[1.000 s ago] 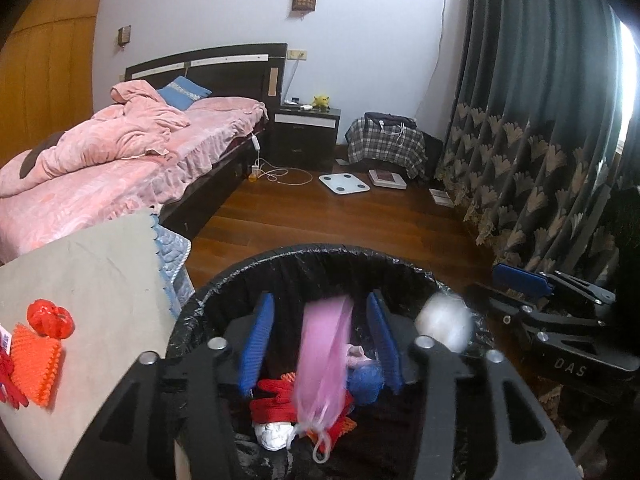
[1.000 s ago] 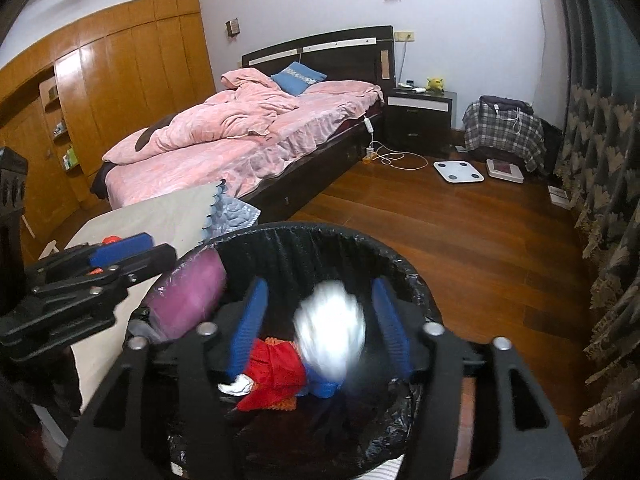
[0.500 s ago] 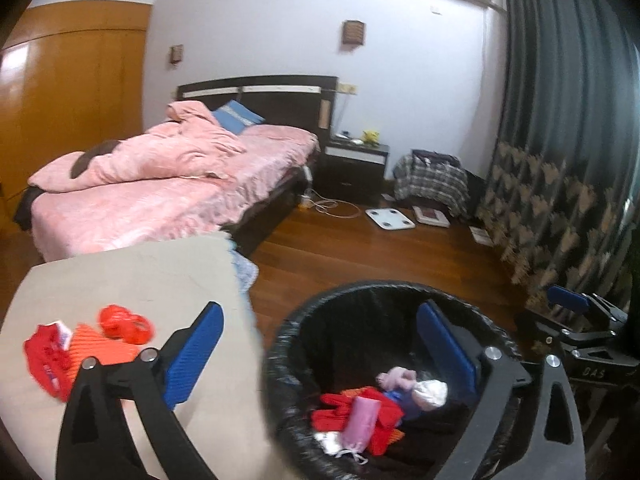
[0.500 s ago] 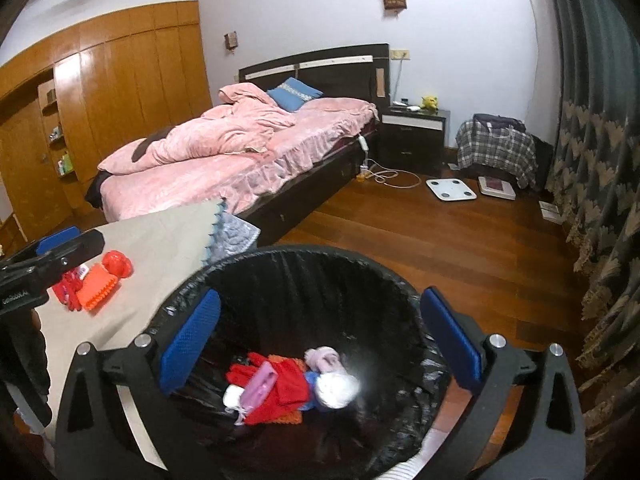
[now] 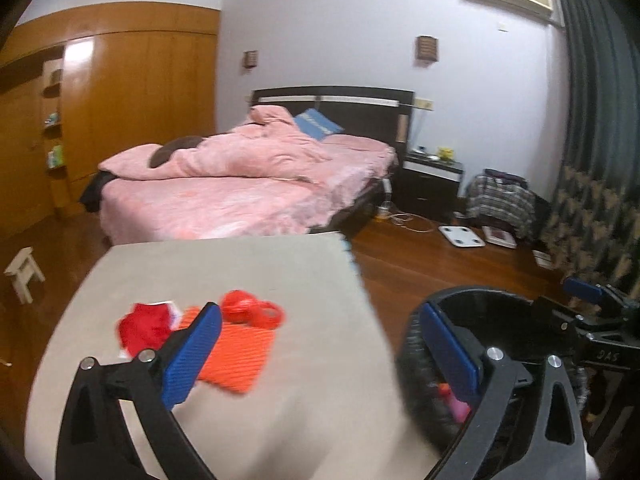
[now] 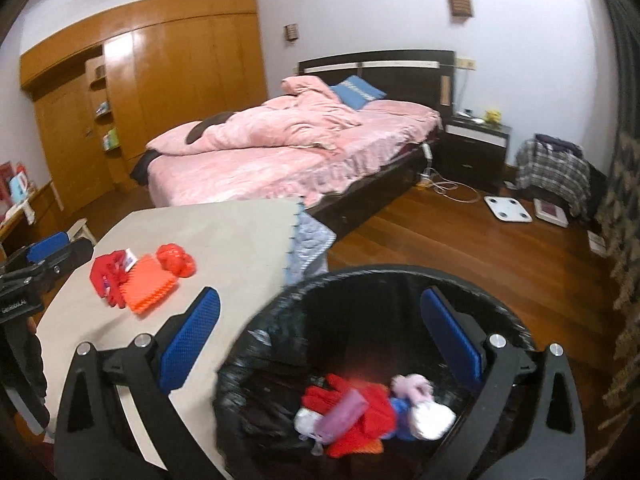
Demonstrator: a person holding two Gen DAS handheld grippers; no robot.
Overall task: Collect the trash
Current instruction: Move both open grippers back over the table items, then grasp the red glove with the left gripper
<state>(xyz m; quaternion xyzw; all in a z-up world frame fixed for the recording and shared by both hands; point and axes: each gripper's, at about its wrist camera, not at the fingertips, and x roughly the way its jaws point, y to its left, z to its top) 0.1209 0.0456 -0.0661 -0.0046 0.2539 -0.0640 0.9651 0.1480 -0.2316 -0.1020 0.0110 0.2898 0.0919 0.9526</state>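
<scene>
A black-lined trash bin stands beside a beige table. In it lie a red glove, a pink packet, a white wad and other scraps. My right gripper is open and empty above the bin. My left gripper is open and empty over the table edge. On the table lie a red glove, an orange ridged pad and a red crumpled piece. They also show in the right wrist view: the glove, the pad and the red piece.
A bed with pink bedding stands behind the table. A nightstand, a white scale and a plaid bag sit on the wood floor. Dark curtains hang at the right. A small stool stands left.
Both grippers have let their trash drop into the bin and opened wide. The left gripper has swung left from the bin to the table. The right gripper has risen slightly.
</scene>
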